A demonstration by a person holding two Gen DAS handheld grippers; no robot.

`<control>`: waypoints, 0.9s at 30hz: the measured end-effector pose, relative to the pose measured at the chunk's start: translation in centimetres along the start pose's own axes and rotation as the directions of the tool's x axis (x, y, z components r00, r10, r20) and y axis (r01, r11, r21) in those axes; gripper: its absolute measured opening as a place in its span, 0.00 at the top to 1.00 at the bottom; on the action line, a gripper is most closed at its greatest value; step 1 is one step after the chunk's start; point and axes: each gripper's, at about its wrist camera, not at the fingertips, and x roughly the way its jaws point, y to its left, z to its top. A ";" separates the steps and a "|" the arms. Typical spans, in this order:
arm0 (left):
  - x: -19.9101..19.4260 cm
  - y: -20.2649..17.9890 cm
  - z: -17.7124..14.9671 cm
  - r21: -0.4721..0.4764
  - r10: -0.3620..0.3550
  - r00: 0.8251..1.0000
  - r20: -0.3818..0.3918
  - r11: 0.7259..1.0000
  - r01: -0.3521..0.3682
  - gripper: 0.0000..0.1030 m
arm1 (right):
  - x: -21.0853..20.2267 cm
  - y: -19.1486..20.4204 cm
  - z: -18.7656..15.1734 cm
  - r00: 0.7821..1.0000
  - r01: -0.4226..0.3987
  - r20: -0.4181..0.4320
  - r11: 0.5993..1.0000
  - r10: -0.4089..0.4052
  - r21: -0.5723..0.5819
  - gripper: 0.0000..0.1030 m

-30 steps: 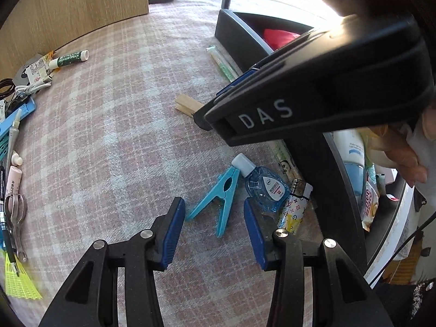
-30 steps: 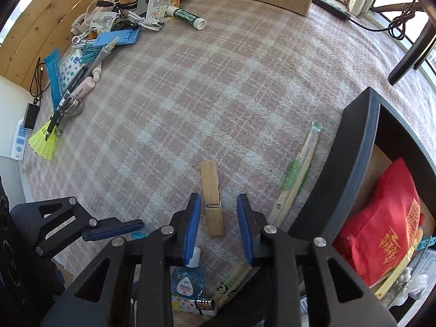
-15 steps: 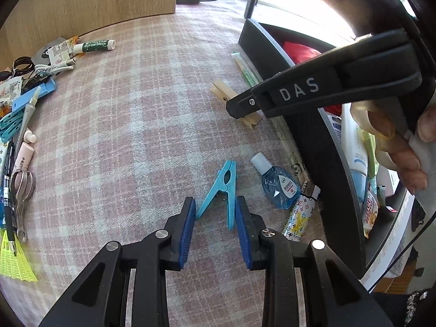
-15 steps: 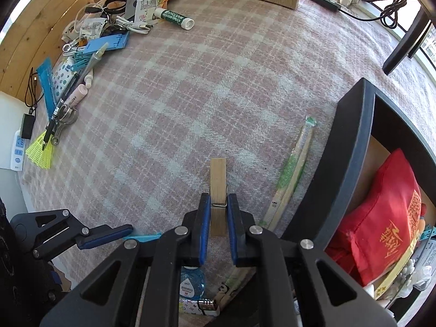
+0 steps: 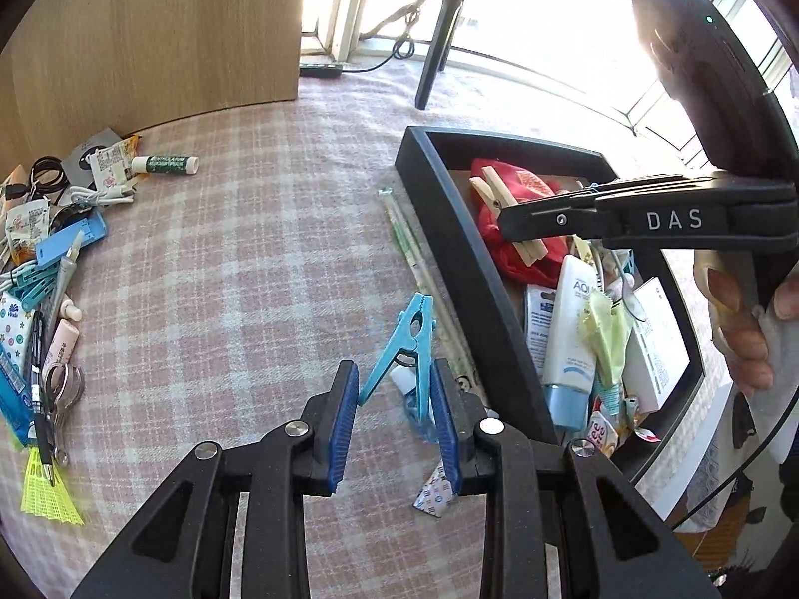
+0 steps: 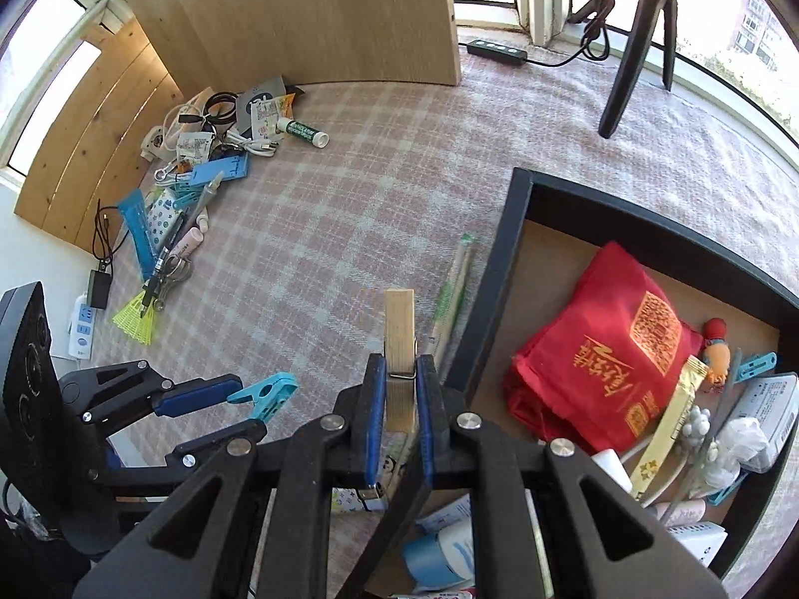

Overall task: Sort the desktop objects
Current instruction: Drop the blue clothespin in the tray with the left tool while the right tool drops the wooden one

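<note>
Both pegs have been lifted off the checked cloth [image 5: 239,259] since the earlier frames.
Ribbed blue pads of the left gripper [image 5: 394,399] are clamped on the teal plastic peg [image 5: 407,344]; the right gripper [image 6: 399,419] is narrowed on the flat wooden peg [image 6: 399,334], beside the black tray [image 6: 514,229].

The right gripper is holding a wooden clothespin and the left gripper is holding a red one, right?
Not quite. The left gripper holds a blue clothespin, not a red one, as the left wrist view shows. The right gripper does hold the wooden clothespin.
</note>
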 end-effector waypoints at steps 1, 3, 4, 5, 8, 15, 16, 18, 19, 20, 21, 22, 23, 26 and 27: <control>-0.1 -0.7 0.4 0.008 -0.010 1.000 0.001 1.000 0.010 0.73 | -0.9 -1.1 -0.5 1.000 0.009 0.011 1.000 -0.009 0.016 0.88; -0.3 -2.3 0.9 0.026 -0.036 0.999 0.002 0.999 0.036 0.73 | -2.0 -3.0 -1.0 0.999 0.035 0.031 0.998 -0.037 0.050 0.88; 0.2 -3.2 1.3 0.038 -0.049 0.999 0.000 0.998 0.049 0.73 | -2.7 -4.1 -1.5 0.998 0.049 0.039 0.996 -0.052 0.071 0.88; 0.5 -4.2 1.8 0.051 -0.057 0.998 -0.001 0.997 0.057 0.73 | -3.4 -5.4 -2.0 0.997 0.059 0.045 0.994 -0.064 0.096 0.88; 1.4 -6.9 2.6 0.081 -0.074 0.997 -0.016 0.994 0.075 0.73 | -5.2 -9.4 -3.8 0.994 0.084 0.060 0.982 -0.096 0.172 0.88; 3.8 -10.5 3.2 0.127 -0.053 0.998 -0.042 0.990 0.058 0.73 | -7.3 -17.2 -8.1 0.986 0.129 0.061 0.934 -0.158 0.333 0.88; 3.7 -10.9 3.3 0.141 -0.050 0.998 -0.033 0.989 0.054 0.73 | -7.5 -18.0 -8.6 0.985 0.134 0.060 0.927 -0.165 0.351 0.88; 3.4 -11.6 3.4 0.180 -0.054 0.998 -0.020 0.982 0.057 0.68 | -7.6 -19.2 -9.4 0.982 0.144 0.062 0.915 -0.180 0.376 0.88; 3.2 -11.7 3.5 0.187 -0.044 0.999 -0.022 0.981 0.048 0.63 | -7.7 -19.4 -9.6 0.981 0.144 0.068 0.916 -0.182 0.374 0.88; 3.0 -11.6 3.6 0.181 -0.028 0.999 -0.018 0.983 0.031 0.49 | -7.7 -19.5 -9.7 0.982 0.141 0.068 0.919 -0.178 0.368 0.87; 2.6 -11.2 3.7 0.171 -0.021 1.000 -0.004 0.985 0.021 0.47 | -7.7 -19.5 -9.8 0.983 0.139 0.058 0.919 -0.172 0.369 0.81; 2.3 -10.8 3.8 0.161 -0.019 1.000 0.007 0.987 0.018 0.47 | -7.8 -19.5 -9.8 0.984 0.138 0.056 0.917 -0.171 0.375 0.76; 2.0 -10.3 3.9 0.151 -0.012 1.000 0.013 0.989 0.010 0.47 | -8.0 -19.3 -9.7 0.982 0.137 0.068 0.916 -0.175 0.377 0.68; 1.1 -8.1 3.9 0.103 0.028 0.999 0.031 0.994 -0.031 0.48 | -8.4 -18.4 -9.2 0.980 0.131 0.091 0.925 -0.174 0.357 0.66; 0.8 -7.1 3.8 0.081 0.040 0.998 0.039 0.996 -0.043 0.49 | -8.4 -18.1 -9.0 0.981 0.123 0.095 0.928 -0.167 0.352 0.66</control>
